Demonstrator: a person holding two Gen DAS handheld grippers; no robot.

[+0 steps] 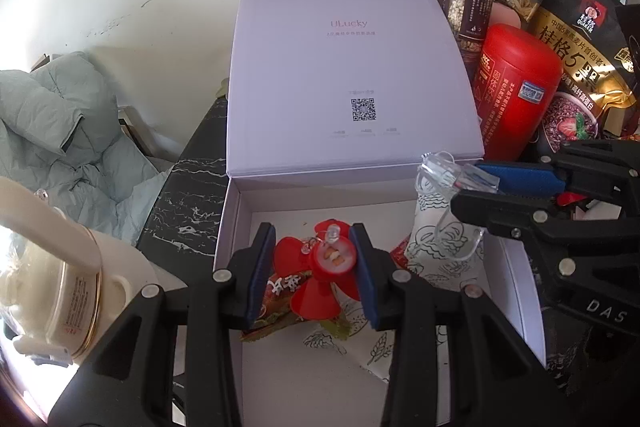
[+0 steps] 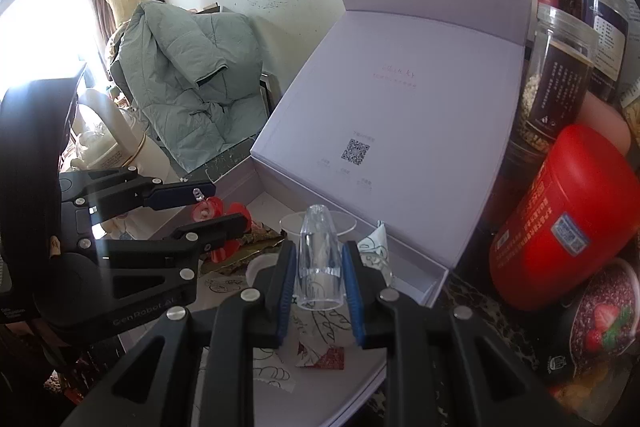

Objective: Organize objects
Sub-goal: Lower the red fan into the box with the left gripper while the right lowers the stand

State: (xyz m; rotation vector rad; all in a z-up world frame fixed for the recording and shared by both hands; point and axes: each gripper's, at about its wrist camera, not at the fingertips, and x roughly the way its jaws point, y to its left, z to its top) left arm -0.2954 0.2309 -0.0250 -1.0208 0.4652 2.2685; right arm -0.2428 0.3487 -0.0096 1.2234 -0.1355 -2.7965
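Red flower-shaped trinket (image 1: 320,267) pinched in left gripper (image 1: 316,267) over white gift box (image 1: 512,267), right gripper (image 2: 318,279) clamped shut on clear plastic piece (image 2: 320,259), snack packets (image 1: 440,247) beneath, jars crowding right edge.

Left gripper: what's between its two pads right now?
In the left wrist view, the left gripper is clamped on a red suction-cup piece, above the snack packets in the open white box.

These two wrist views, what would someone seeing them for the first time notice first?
Probably the white box in the middle, its lid standing open with a QR code inside. Over it, the left tool grips a red flower-shaped toy, and the right tool is shut on a clear plastic piece. Next comes the bright red canister among jars and an oat bag to the box's right.
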